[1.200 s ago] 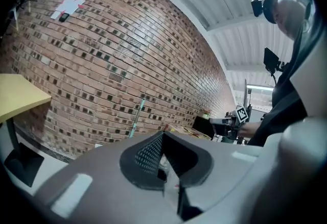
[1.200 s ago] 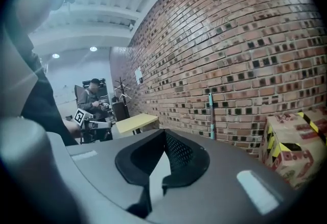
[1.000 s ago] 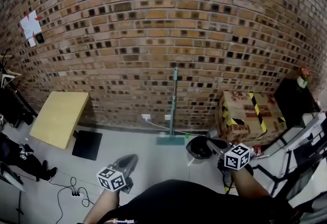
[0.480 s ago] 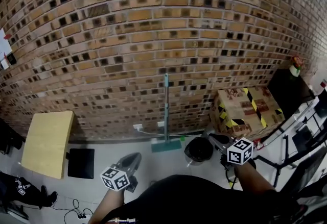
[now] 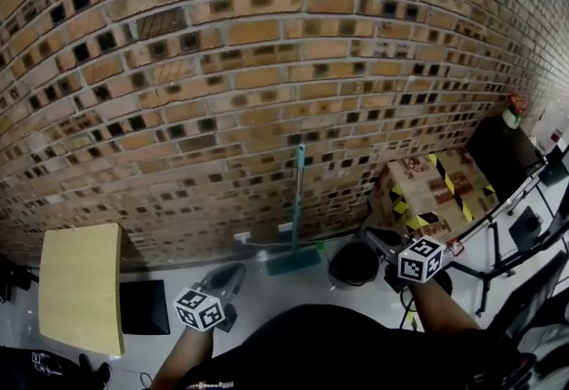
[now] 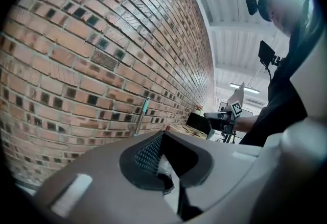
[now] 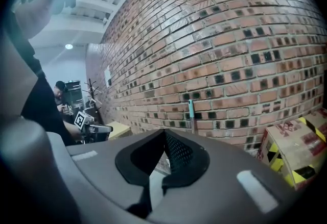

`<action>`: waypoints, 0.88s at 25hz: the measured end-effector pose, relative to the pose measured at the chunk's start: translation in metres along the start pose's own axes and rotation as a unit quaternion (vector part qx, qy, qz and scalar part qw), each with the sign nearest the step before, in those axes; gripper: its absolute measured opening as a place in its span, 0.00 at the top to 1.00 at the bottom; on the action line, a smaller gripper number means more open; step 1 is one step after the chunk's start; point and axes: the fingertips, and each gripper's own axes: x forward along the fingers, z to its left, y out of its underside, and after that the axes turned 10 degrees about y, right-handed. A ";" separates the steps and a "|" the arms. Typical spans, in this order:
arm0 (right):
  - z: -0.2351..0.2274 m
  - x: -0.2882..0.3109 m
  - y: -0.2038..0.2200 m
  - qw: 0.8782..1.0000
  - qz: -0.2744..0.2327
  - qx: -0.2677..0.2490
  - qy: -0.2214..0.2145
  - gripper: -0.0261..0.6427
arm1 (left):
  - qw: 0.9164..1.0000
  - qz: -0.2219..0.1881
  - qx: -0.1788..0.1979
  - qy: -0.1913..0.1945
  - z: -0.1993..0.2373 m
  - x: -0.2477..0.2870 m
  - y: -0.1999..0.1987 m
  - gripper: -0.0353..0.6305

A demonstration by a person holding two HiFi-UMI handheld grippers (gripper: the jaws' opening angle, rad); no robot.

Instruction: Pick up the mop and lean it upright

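Mop propped against the wall, easy to knock over

The mop (image 5: 297, 202) stands nearly upright, its handle against the brick wall (image 5: 267, 68) and its head on the floor, just beside a black bin (image 5: 354, 264) and a white cable (image 5: 253, 242). The left gripper (image 5: 236, 271) and right gripper (image 5: 370, 235) are each closed tight on nothing and well short of the mop. With so steep a lean on what looks like a glossy floor, I judge that a bump from a closed gripper could slide the head out or tip the handle sideways onto the bin.
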 end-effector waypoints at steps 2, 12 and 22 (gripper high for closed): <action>-0.005 0.013 0.001 1.000 0.009 0.000 -0.003 0.94 | 1.000 0.000 -0.005 0.000 0.007 0.009 -0.001 0.96; -0.066 0.095 -0.029 0.995 0.020 -0.016 -0.096 0.94 | 0.997 -0.024 -0.009 -0.074 0.042 0.074 -0.027 0.96; -0.136 0.149 -0.045 0.984 0.038 -0.024 -0.170 0.94 | 0.994 -0.021 -0.019 -0.106 0.046 0.175 -0.048 0.96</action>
